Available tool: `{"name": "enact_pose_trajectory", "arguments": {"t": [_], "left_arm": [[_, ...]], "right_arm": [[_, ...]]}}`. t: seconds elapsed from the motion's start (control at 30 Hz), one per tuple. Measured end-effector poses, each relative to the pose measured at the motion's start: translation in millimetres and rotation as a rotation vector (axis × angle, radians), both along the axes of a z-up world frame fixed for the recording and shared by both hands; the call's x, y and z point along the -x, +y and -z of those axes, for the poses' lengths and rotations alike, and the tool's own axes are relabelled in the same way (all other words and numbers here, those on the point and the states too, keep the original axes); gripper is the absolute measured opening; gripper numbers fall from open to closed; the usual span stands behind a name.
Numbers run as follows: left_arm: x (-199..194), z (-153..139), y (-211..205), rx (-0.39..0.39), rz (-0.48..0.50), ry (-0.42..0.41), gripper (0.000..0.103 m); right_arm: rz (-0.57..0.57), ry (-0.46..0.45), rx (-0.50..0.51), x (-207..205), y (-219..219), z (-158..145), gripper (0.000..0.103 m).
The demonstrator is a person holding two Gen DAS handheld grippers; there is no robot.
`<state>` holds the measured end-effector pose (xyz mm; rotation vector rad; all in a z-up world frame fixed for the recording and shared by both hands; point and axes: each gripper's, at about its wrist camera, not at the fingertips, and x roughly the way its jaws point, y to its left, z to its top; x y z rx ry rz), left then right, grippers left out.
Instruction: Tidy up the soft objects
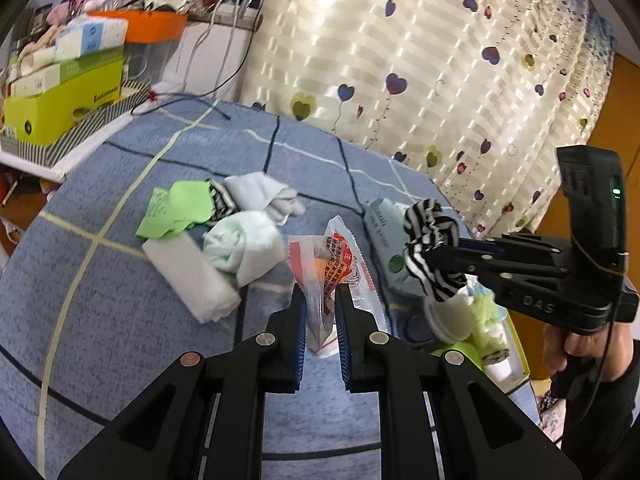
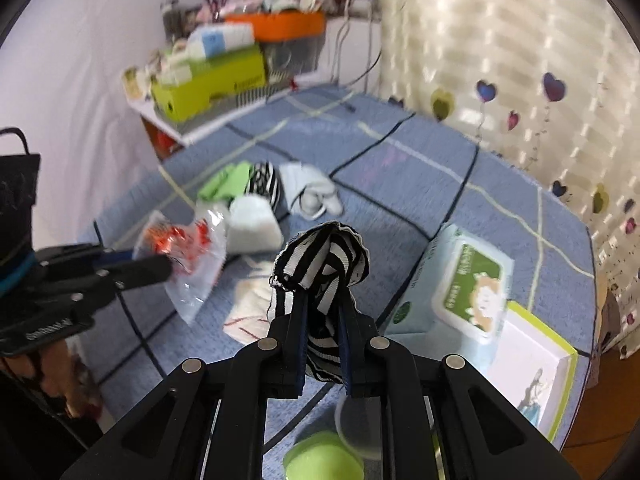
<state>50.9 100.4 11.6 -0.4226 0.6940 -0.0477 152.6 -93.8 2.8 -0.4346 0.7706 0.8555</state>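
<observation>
Striped sock (image 2: 320,268) is pinched between the right gripper's (image 2: 323,304) jaws.

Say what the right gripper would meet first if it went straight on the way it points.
Probably the blue bed cover; the right gripper, shut on a striped sock, points down at bare cover past the sock. Depth is unclear.

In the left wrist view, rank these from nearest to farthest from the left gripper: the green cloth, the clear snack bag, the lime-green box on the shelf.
1. Clear snack bag: clamped in the left gripper.
2. Green cloth: on the blue bedspread, ahead and to the left.
3. Lime-green box: on the shelf, far left, beyond the bed.
</observation>
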Motion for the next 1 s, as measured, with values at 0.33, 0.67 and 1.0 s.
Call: {"name": "enact_pose_trajectory", "arguments": {"t": [0.33,0.67,1.0], "left_arm": [[-15,-38,-41,-0.029,0.07,-0.077,0.014],[-41,-53,-98,-0.054,0.179,-0.082,0.015],[-54,-58,-145,-0.085,0.27,-0.082,0.014]], "right_arm": [[0.112,-0.08,-0.14,14,-66,-44,0.013],[0.242,-0.107,-0.189,13,-140,-52,0.013],[0.333,-0.086,-0.224,0,-191,-42,0.013]]}}
